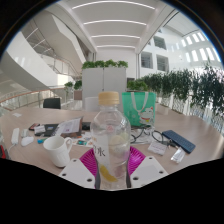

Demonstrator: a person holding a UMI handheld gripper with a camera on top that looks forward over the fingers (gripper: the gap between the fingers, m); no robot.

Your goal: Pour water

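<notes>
A clear plastic water bottle (pixel 109 140) with a pale cap and a white label stands upright between my fingers, held above the table. My gripper (pixel 110 163) is shut on the bottle, its magenta pads (pixel 85 160) pressing on both sides of the lower body. A white cup (pixel 58 150) stands on the table just left of the bottle.
The white table (pixel 190 128) carries a green bag (pixel 140 104) behind the bottle, a dark phone or notebook (pixel 180 140) at right, cables and small items at left. Plants and glass railings of an atrium lie beyond.
</notes>
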